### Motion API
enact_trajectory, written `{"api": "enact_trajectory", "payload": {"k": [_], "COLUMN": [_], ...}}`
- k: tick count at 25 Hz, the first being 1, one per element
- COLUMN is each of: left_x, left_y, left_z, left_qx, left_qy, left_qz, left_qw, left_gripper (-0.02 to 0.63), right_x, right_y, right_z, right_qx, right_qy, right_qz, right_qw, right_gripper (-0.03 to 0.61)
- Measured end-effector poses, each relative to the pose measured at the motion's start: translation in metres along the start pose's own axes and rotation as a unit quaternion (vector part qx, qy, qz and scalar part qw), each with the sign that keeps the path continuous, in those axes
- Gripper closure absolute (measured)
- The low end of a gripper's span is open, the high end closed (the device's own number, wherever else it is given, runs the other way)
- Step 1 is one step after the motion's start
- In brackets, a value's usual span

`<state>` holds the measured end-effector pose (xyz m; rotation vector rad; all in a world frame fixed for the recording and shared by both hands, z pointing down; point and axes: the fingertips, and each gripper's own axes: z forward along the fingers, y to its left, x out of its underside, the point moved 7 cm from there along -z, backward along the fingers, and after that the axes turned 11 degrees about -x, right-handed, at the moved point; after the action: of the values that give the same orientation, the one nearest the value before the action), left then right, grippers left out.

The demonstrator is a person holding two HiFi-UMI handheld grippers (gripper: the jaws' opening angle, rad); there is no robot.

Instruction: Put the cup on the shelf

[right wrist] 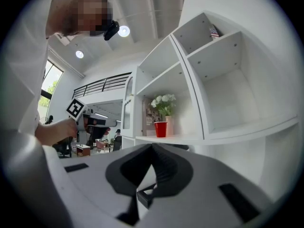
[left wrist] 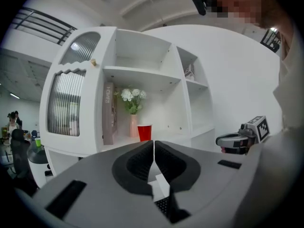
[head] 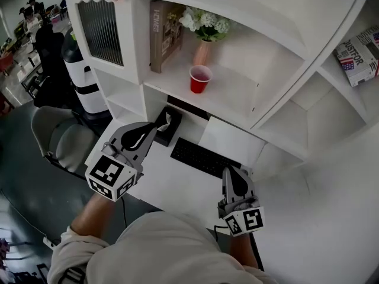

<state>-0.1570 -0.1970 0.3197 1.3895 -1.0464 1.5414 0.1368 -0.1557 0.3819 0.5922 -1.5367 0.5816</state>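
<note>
Both of my tongs are clenched on nothing: the left gripper [left wrist: 153, 146] shows its two pads pressed together with only the desk behind them, and the right gripper [right wrist: 152, 148] reads the same, tips meeting and empty. Both hang low over the desk [head: 163, 185], the right one at the end of the black keyboard [head: 204, 157], each well apart from the shelving.

The red cup [head: 200, 78] stands upright on the shelf [head: 237, 96], just beside the pink vase [head: 203, 52] of white flowers [head: 204, 22], with a book [head: 160, 34] leaning at the far left. I judge the placing done.

The risk from here is meddling. The cup looks like light plastic and sits fairly near the shelf's front lip, so a brush from a gripper reaching back in could tip it or send it off onto the keyboard. It is also close enough to the vase that a nudge inward might rock that top-heavy bunch of flowers. I would keep both grippers low and away from that compartment
</note>
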Motion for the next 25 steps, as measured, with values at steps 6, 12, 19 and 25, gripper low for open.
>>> {"api": "enact_trajectory", "payload": {"k": [6,12,19,25], "left_x": [0.017,0.037,0.052,0.062], "left_y": [0.007,0.009,0.007,0.004], "left_z": [-0.021,-0.037,-0.049,-0.055], "left_qx": [-0.007,-0.011,-0.012,-0.011], "left_qy": [-0.001,0.008,0.011,0.020], "left_qz": [-0.017,-0.017,-0.020,-0.022], "left_qw": [0.9998,0.9998,0.9997,0.9995], "left_gripper": [0.604,0.606,0.606,0.606], "right_x": [-0.005,-0.008,-0.007,-0.008], "right_y": [0.010,0.017,0.025,0.029], "right_z": [0.005,0.006,0.006,0.005], "right_qx": [-0.008,-0.011,-0.011,-0.012], "right_qy": [0.000,0.000,0.000,0.001], "right_qz": [-0.007,-0.012,-0.012,-0.014], "right_qw": [1.000,1.000,1.000,1.000], "right_gripper": [0.575,0.575,0.575,0.575]}}
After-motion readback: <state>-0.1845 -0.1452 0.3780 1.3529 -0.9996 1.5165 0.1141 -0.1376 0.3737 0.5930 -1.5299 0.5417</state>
